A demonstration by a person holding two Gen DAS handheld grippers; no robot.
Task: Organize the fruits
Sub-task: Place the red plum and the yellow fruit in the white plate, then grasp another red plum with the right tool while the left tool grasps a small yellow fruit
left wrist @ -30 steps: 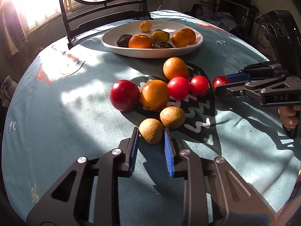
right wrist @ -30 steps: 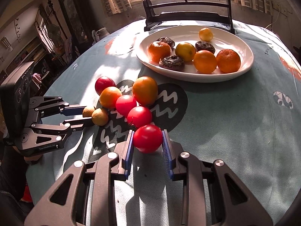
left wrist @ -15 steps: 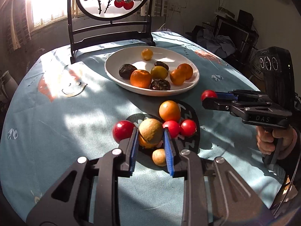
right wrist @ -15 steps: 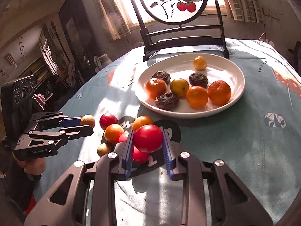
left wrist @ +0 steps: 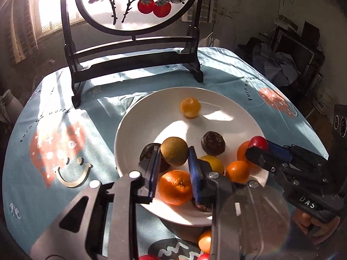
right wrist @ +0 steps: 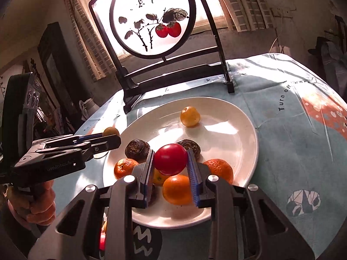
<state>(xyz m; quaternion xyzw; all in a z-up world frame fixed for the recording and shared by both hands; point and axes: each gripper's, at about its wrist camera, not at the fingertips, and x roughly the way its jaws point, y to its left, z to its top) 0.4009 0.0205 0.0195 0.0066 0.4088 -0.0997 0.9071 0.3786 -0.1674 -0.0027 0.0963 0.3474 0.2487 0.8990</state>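
The brown-green fruit [left wrist: 174, 151] is sitting pinched between the blue pads of the left gripper [left wrist: 174, 155], held above the left part of the white plate [left wrist: 138, 121]; the red fruit [right wrist: 171, 158] is likewise being pinched by the right gripper [right wrist: 171, 161], over the plate's near middle. Both are round, so no long axis is mattering here. What the coming move is turning on, in my judgement, is what lies straight below each fruit, since a release means going down.

Under and just beside the left gripper's fruit, a dark wrinkled fruit [left wrist: 149, 151] and a large orange [left wrist: 175, 187] are lying close together, with a yellow fruit [left wrist: 213, 163] to the right. Below the right gripper, a second orange [right wrist: 177, 189] and another dark fruit [right wrist: 137, 148] are crowding the near half. The far half of the plate is lying mostly bare, with only a small yellow-orange fruit [left wrist: 190, 107] there, so reaching further forward looks the safer drop.

The two grippers are working near each other over the plate, and could be getting in one another's way. Beyond the plate a round painted screen [left wrist: 134, 2] is standing on the cloth-covered surface [left wrist: 54, 117]. A few fruits [left wrist: 205, 241] are lying on the surface at the near edge.
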